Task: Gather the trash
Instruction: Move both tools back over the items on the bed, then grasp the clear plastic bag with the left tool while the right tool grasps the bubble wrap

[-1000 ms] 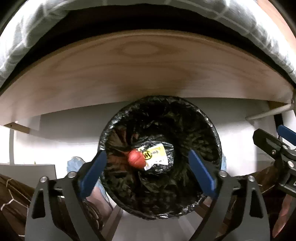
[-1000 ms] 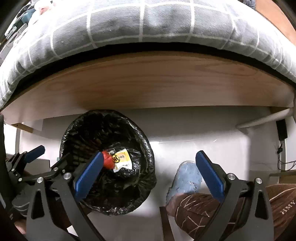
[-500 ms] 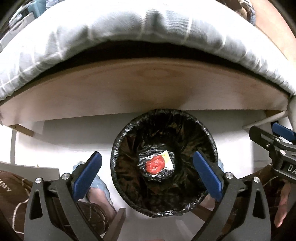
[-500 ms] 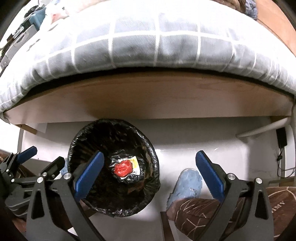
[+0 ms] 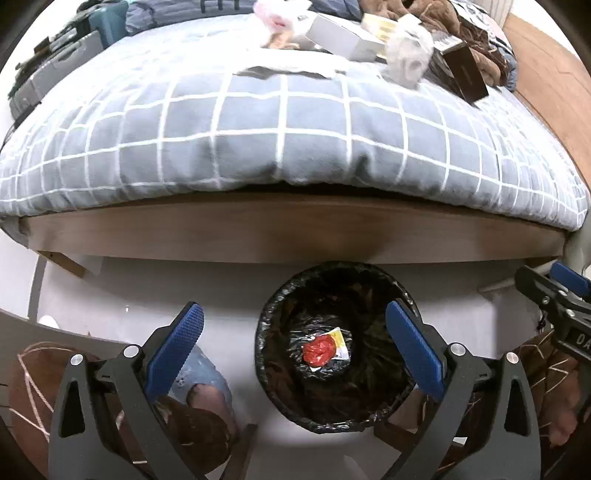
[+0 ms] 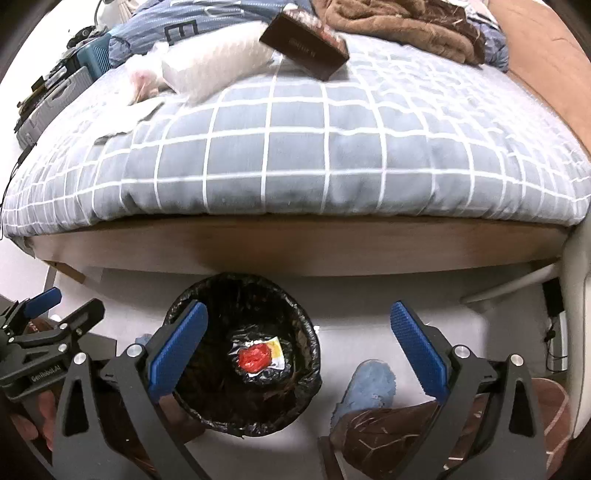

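A round bin [image 5: 332,267] lined with a black bag stands on the white floor against the bed's wooden base. At its bottom lies a crumpled red wrapper [image 5: 319,350] on a yellow-and-white scrap. My left gripper [image 5: 293,314] hangs high above the bin, open and empty. My right gripper [image 6: 299,312] is also open and empty, above the floor just right of the bin [image 6: 240,278], where the red wrapper [image 6: 255,356] shows too. On the bed lie a dark brown box [image 6: 306,44], a white box [image 5: 343,37] and crumpled clear plastic [image 5: 408,59].
The grey checked duvet [image 5: 280,147] overhangs the wooden bed base [image 5: 295,236]. A person's blue slipper [image 6: 369,384] and brown trouser legs stand right by the bin. A brown blanket [image 6: 399,22] is heaped at the bed's far side. Grey cases [image 5: 48,74] sit at far left.
Both grippers have risen away from the bin, which looks smaller now, and the top of the bed with its litter has come into view. The red wrapper has settled at the bin's bottom.
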{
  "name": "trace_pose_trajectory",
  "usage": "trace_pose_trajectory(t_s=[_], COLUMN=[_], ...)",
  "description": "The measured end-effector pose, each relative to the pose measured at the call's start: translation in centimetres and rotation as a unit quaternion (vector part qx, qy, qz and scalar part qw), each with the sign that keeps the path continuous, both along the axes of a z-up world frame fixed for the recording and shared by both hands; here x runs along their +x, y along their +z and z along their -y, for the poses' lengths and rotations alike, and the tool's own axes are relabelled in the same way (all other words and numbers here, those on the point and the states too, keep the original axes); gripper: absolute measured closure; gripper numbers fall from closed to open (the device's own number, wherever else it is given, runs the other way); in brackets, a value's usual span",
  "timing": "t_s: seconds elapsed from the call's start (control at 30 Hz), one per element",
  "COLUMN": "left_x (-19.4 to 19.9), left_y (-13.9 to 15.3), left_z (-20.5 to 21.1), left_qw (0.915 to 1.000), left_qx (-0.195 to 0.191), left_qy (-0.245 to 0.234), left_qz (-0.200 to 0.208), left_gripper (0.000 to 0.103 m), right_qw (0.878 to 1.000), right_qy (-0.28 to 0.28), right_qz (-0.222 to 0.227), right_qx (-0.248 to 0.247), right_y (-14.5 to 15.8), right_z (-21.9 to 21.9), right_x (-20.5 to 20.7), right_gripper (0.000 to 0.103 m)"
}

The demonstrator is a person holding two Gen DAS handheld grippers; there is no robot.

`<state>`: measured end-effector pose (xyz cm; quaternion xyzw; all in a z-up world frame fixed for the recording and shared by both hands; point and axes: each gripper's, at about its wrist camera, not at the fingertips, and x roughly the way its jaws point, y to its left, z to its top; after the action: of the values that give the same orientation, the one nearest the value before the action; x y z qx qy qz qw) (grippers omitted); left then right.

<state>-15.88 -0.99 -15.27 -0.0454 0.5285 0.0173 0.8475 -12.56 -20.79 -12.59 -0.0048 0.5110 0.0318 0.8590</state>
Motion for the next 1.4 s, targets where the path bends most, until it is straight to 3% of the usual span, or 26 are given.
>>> trace_pose_trajectory(t_s=[0.3,0.67,1.07,1.4], left_x=[1.0,8.0,18.9,25.2], left_y=[4.7,9.2,9.6,9.6], left_z=[-1.6,-4.4,-6.2,-6.4], left_qw=[0.9993,0.9972,0.9971,0.9963], left_qx=[0.000,-0.001,0.001,0.001], left_qy=[0.011,0.031,0.031,0.031], left_qz=[0.035,0.068,0.070,0.080], left_gripper=[0.006,0.006,0.006,0.006], right_qw=[1.000,0.998,0.998,0.996], right_qy=[0.003,0.011,0.011,-0.019], right_qz=[0.029,0.057,0.064,0.040], right_qx=[0.006,0.016,0.018,0.080], right_y=[4.0,9.1,10.2,8.5], right_z=[-0.4,-2.1,-4.6,-5.3], right_x=[0.5,5.7,14.5,20.5], right_gripper=[0.008,0.008,0.008,0.008])
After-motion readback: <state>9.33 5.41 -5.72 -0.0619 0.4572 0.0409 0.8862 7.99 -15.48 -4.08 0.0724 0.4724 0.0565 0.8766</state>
